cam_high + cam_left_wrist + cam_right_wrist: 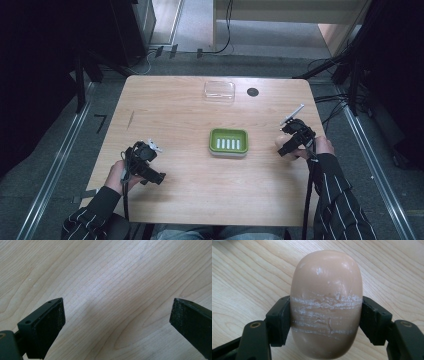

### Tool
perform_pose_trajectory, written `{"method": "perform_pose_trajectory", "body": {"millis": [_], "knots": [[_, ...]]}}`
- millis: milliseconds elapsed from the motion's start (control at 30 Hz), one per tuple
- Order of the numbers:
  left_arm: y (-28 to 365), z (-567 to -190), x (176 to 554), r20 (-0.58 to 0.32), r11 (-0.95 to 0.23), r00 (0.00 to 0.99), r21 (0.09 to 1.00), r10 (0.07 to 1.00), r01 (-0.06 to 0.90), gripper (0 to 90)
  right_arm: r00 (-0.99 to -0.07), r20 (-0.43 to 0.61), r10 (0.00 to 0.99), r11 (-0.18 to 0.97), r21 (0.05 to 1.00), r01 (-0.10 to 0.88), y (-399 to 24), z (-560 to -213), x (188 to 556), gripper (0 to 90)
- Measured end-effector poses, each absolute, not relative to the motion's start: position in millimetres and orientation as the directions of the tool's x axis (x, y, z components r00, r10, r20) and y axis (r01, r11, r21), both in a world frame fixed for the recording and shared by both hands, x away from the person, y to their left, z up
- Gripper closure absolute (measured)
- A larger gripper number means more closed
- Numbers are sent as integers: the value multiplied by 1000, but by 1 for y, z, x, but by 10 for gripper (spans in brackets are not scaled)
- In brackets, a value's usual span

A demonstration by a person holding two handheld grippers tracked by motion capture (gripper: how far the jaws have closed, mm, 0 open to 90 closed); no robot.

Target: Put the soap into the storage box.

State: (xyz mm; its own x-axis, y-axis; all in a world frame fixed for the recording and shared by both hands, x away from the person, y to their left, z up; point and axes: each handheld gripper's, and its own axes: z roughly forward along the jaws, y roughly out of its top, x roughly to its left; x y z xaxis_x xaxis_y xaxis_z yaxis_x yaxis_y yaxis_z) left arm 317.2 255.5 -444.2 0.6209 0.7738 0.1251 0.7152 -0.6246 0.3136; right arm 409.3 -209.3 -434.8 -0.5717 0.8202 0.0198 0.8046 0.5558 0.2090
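1. The soap bar (326, 302) was pinched across its middle by the right tool (288, 143), near the table's (190, 195) right edge.
2. The green soap dish (228, 141) sat at the table's middle, left of the soap, so that's probably the way it had to go.
3. The left tool (150, 167) was spread, nothing held.
4. The soap's underside was hidden.

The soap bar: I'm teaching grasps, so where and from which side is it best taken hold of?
Probably across the narrow middle of the soap bar, as the right gripper does now: its fingers press the two long flanks, approaching along its length. The rounded ends would likely slip.
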Motion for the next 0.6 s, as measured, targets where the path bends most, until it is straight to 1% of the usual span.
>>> {"method": "perform_pose_trajectory", "body": {"millis": [600], "knots": [[256, -444, 317, 125, -625, 621, 313, 774, 715, 6, -633, 18, 774, 612, 233, 755, -185, -424, 414, 333]]}}
